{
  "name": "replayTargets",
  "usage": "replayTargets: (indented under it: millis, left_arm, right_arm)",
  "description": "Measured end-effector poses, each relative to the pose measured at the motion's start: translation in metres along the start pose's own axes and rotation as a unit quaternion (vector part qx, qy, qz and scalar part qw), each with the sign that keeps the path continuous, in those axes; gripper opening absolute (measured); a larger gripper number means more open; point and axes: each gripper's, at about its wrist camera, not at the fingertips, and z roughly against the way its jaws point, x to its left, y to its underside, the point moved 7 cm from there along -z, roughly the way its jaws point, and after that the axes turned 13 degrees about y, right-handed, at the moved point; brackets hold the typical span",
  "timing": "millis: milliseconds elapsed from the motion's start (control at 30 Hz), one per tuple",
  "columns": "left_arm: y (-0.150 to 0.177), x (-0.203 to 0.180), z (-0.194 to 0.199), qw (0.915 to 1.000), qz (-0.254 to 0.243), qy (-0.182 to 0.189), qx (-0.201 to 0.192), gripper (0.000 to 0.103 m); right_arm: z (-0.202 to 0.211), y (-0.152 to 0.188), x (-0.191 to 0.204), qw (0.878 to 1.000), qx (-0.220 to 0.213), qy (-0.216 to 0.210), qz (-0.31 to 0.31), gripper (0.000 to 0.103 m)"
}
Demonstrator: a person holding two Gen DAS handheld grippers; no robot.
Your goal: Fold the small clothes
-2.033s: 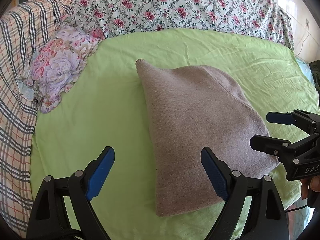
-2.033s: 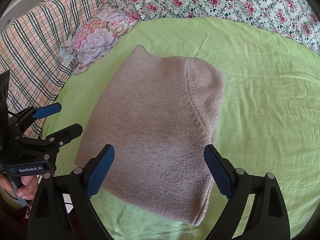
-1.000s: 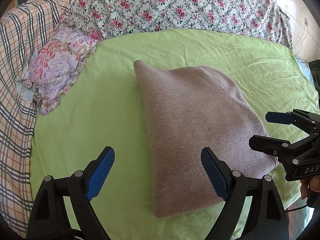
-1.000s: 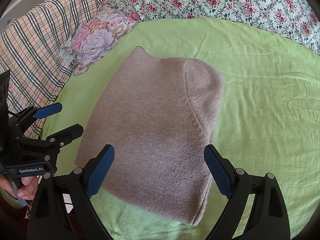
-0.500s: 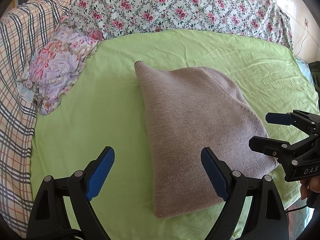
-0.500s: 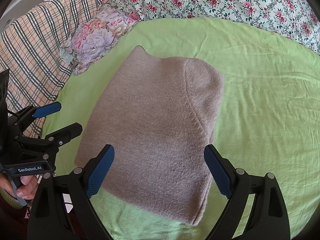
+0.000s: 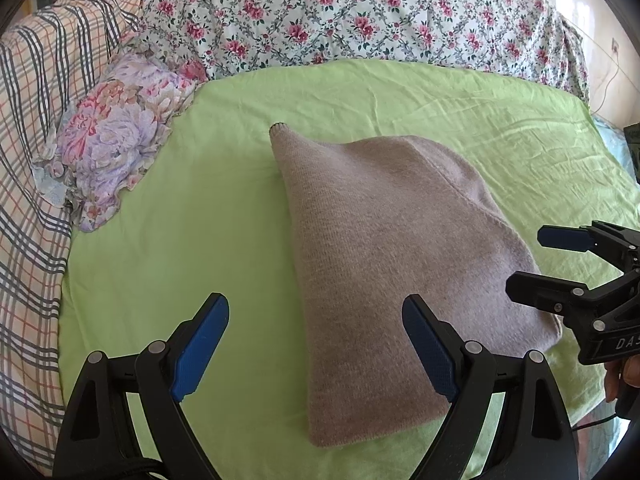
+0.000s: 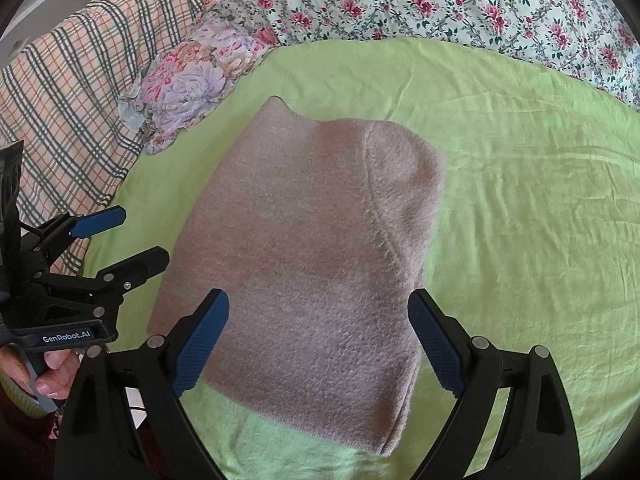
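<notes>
Green sheet (image 7: 224,216) is covering the bed, with a rose-print quilt (image 7: 360,12) lying along its far edge and a checked blanket (image 7: 32,128) bunching at the left. Taupe knit garment (image 8: 304,248), folded flat, is resting in the middle of the sheet. Near its far-left corner a floral pillow (image 7: 116,136) is sitting. The left gripper (image 7: 316,344) and right gripper (image 8: 318,340) are hovering over the garment's near edge, both spread wide, gripping nothing.
</notes>
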Motion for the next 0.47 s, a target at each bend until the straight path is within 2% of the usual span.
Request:
replayTargets:
  millis: [467]
  left_arm:
    - [-0.0013,0.0012,-0.0043,1.0,0.008,-0.001,0.005,0.089]
  right_arm:
    - [-0.0054,-0.004,-0.0065,1.0,0.001,-0.005,-0.008,0.091]
